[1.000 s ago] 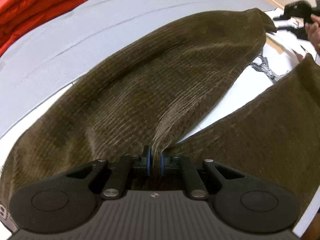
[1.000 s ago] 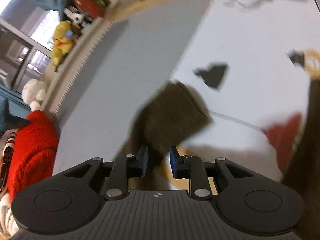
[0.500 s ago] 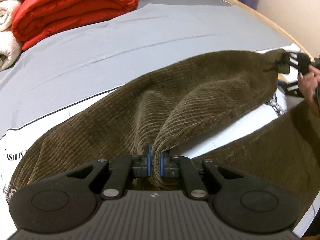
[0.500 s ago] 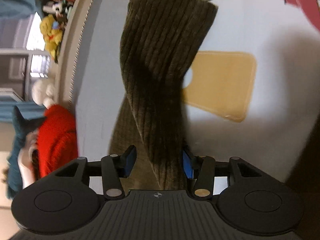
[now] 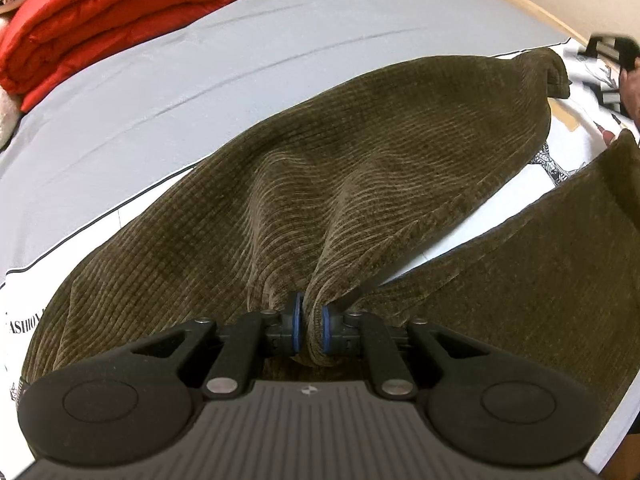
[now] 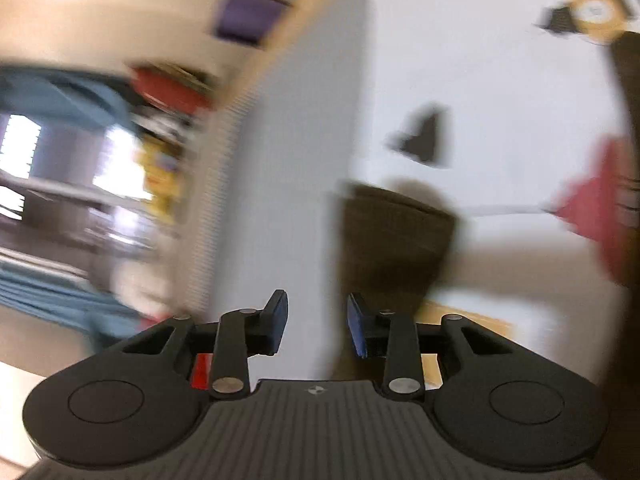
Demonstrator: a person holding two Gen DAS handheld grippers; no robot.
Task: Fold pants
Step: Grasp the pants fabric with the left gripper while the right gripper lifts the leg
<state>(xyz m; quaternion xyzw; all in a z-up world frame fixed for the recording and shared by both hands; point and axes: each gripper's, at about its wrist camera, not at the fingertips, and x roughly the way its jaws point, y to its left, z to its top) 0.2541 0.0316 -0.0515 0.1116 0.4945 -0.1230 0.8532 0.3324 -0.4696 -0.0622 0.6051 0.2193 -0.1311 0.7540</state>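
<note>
Brown ribbed corduroy pants (image 5: 360, 168) lie spread over the grey bedsheet (image 5: 200, 80), a bunched fold pinched tight between the left gripper's (image 5: 310, 326) blue pads. The right gripper's (image 6: 316, 324) jaws are closing with nothing between them, a blurred trouser leg end just beyond.

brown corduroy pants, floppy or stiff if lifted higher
Probably floppy: the brown corduroy pants drape in soft folds from the left hand-held gripper. Likely fairly heavy, since the cloth looks thick. The ribbed pile probably resists slipping.
</note>
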